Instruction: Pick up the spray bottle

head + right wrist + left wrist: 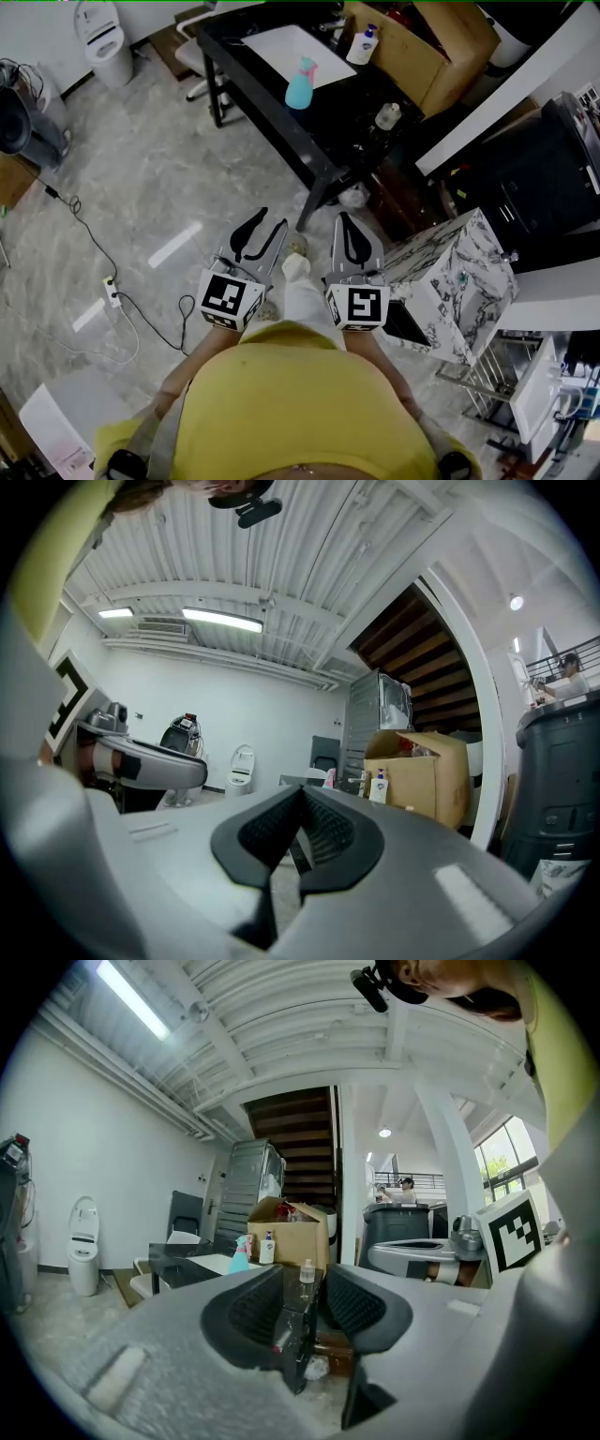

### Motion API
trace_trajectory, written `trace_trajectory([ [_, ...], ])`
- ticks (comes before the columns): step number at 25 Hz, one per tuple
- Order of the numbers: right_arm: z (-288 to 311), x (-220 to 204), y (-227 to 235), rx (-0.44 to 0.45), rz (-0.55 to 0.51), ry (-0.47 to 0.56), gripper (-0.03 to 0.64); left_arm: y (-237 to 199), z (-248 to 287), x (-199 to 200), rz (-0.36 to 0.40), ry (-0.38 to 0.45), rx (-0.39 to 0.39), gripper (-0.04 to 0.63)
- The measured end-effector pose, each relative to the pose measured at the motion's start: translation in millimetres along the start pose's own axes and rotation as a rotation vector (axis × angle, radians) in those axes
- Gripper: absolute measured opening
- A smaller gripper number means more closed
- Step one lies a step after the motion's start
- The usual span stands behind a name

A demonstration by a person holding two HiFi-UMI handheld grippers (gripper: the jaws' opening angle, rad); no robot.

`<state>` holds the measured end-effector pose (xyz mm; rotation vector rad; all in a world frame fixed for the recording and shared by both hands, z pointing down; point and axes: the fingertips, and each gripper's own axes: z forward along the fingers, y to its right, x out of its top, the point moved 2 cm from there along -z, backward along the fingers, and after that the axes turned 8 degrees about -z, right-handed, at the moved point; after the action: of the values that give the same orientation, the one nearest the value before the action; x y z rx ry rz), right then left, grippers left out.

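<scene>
The spray bottle (300,84), teal with a pink trigger head, stands upright on the black table (347,131) at the far side of the head view. In the left gripper view the spray bottle (240,1255) shows small and far off, left of the jaws. In the right gripper view only its pink top (330,778) peeks over the jaws. Both grippers are held level in front of the person, well short of the table. My left gripper (258,234) (302,1302) stands open with nothing between its fingers. My right gripper (353,242) (300,803) is shut and empty.
On the table are a white sink basin (281,47), a small clear bottle (388,115) and a white pump bottle (363,45) beside a cardboard box (422,47). A marble-patterned cabinet (459,281) stands at the right. A cable and power strip (111,292) lie on the floor at the left.
</scene>
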<state>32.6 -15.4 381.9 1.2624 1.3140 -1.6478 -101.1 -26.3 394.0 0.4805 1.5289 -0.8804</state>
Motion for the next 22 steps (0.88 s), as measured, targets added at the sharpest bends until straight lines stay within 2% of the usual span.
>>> trace_trajectory([
  [4, 34, -5, 10, 0.014, -0.002, 0.027, 0.000, -18, 21, 1, 0.007, 0.010, 0.000, 0.150],
  [6, 56, -8, 15, 0.031, -0.003, 0.033, 0.000, -28, 37, 1, 0.000, 0.001, -0.003, 0.178],
  [12, 130, -7, 46, 0.064, -0.016, 0.063, 0.000, -61, 97, 23, 0.016, 0.027, 0.017, 0.179],
  [22, 251, -34, 111, 0.155, -0.035, 0.062, 0.000, -115, 212, 42, 0.023, 0.058, 0.111, 0.192],
])
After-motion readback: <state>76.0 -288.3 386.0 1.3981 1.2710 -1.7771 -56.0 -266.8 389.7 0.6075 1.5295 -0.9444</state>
